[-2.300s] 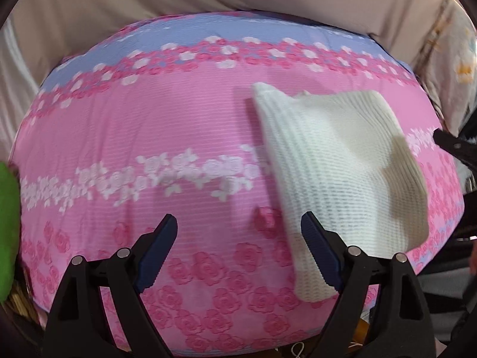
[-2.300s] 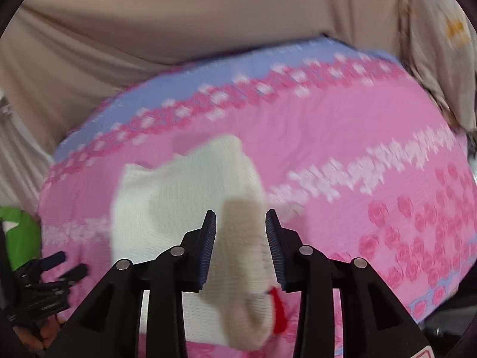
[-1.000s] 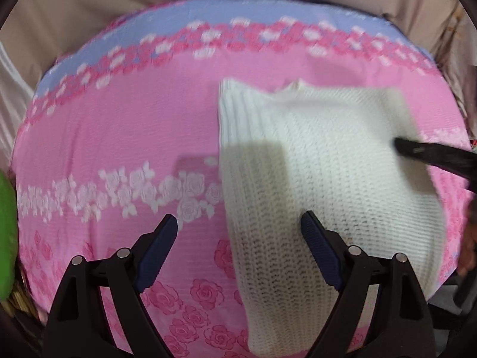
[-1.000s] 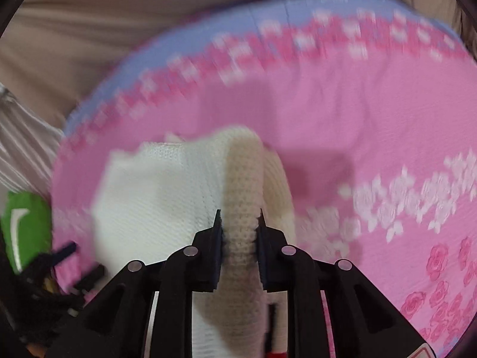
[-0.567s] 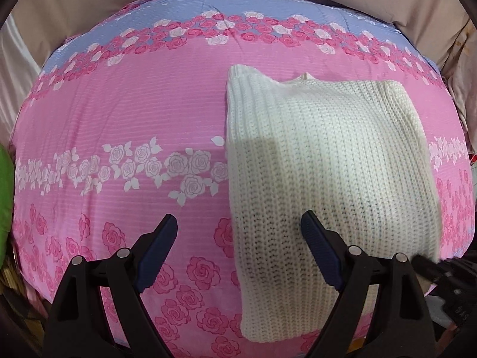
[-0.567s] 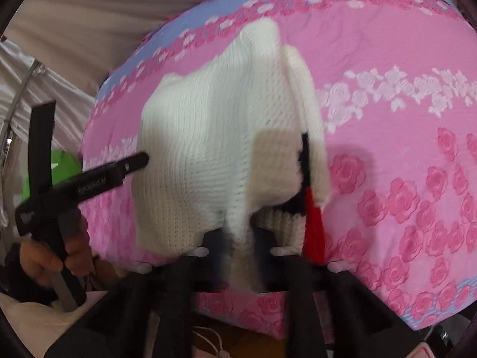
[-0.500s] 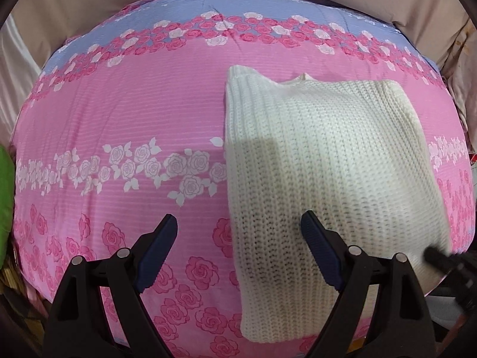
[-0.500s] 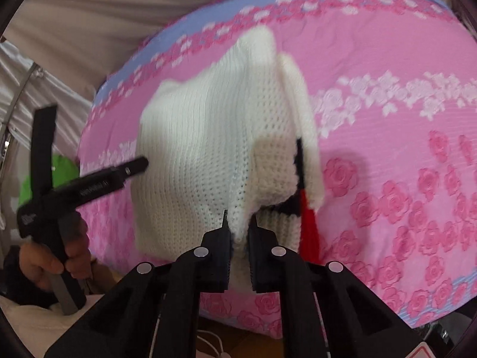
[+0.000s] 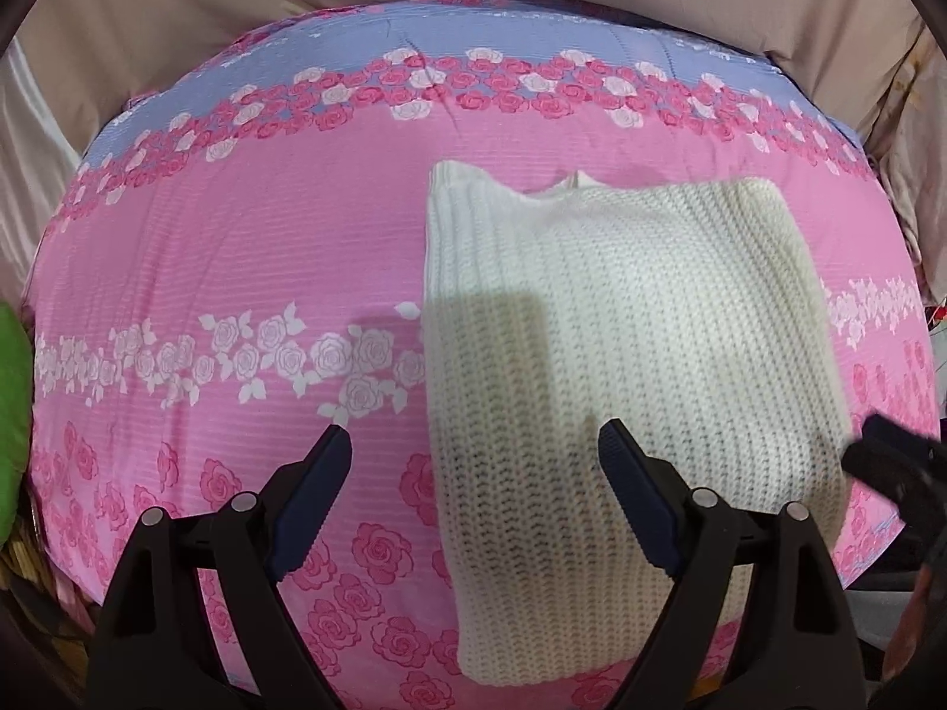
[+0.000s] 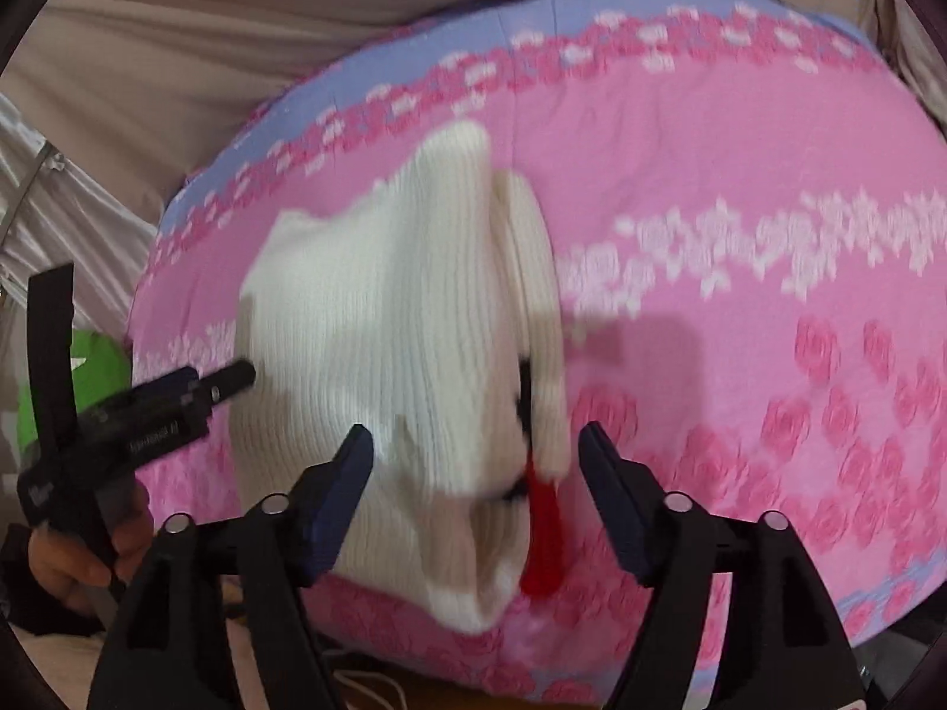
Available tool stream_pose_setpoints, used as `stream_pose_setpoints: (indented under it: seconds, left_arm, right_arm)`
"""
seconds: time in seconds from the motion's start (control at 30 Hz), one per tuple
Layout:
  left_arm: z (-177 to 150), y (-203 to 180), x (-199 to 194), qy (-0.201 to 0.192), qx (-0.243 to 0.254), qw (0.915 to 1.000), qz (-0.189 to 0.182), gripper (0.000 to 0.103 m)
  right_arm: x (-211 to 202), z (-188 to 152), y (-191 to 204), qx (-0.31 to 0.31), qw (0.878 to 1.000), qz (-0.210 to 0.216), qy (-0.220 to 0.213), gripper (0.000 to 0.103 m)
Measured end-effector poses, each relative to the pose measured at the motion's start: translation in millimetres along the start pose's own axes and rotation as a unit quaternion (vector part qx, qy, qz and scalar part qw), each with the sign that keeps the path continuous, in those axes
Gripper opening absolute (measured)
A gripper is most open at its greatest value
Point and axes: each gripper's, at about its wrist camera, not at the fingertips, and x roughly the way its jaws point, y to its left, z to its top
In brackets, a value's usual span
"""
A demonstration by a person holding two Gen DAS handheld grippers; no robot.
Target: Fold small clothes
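One white knit sweater lies folded on the pink floral bedspread, toward its right side and reaching the near edge.

Both tools are spread wide and hold nothing: the left gripper hovers over the sweater's near-left edge, and the right gripper hangs just above its loose near end, where a red piece peeks out from under the fold. It looks soft, light and floppy, with a chunky knit that should pinch easily and not slip; I would take it at the doubled edges or corners. Its long axis runs from the near edge of the bedspread toward the far edge, ribbed band farthest away.
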Motion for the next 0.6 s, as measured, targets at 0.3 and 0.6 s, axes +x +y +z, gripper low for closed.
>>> stream_pose_setpoints:
  seconds: [0.3, 0.6]
  left_arm:
    - [4, 0, 32, 0.048, -0.026, 0.9957, -0.074, 0.089]
    - [-1, 32, 75, 0.083, -0.149, 0.9627, -0.210, 0.093]
  right_arm:
    - [62, 14, -23, 0.043, 0.997, 0.032, 0.058, 0.077]
    - [80, 6, -42, 0.121, 0.983, 0.119, 0.076, 0.086]
